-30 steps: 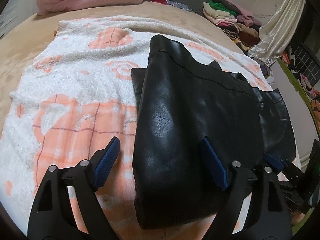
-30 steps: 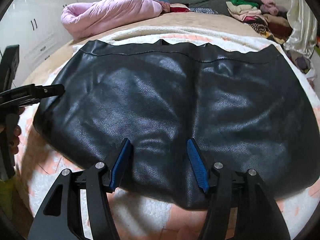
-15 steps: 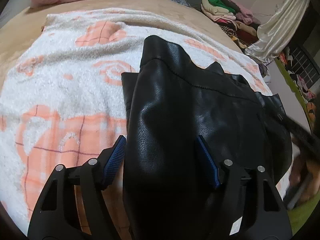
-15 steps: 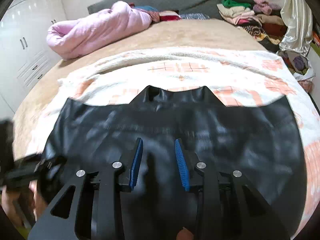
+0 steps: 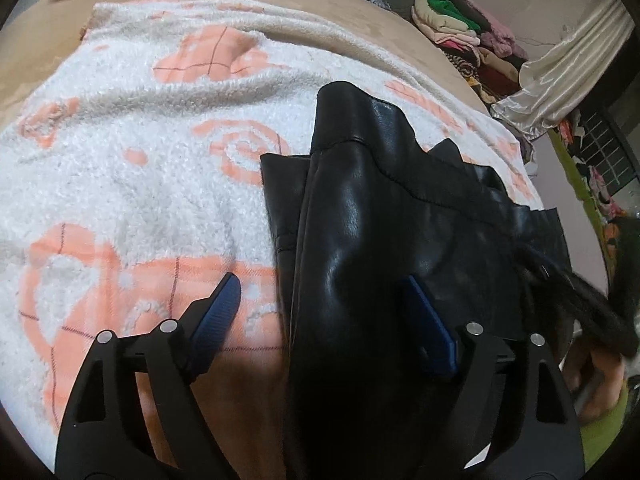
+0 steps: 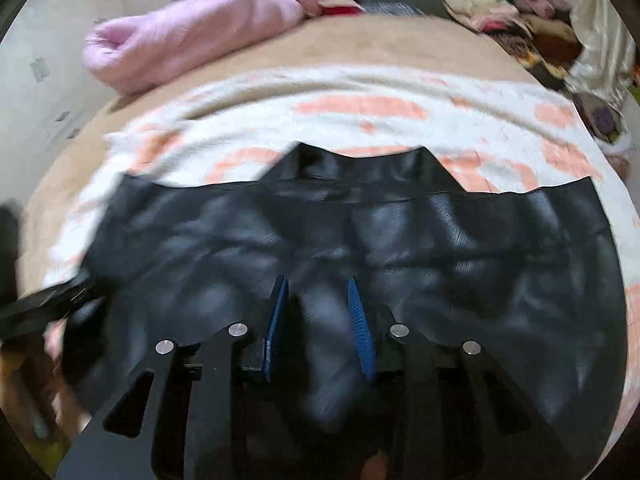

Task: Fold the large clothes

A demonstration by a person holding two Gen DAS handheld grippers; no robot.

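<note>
The black garment (image 6: 360,240) lies spread on the blanket (image 5: 140,168) on the bed under both tools: the left tool (image 5: 326,320), just reopened wide, straddles its raised side edge without pinching, while the right tool (image 6: 318,320), just narrowed, hovers over its middle, grip unclear through blur.

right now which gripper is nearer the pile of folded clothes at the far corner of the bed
Right. The right gripper sits mid-garment, the clothes pile ahead to its right; the left gripper works the black leather garment's far-side edge.
</note>
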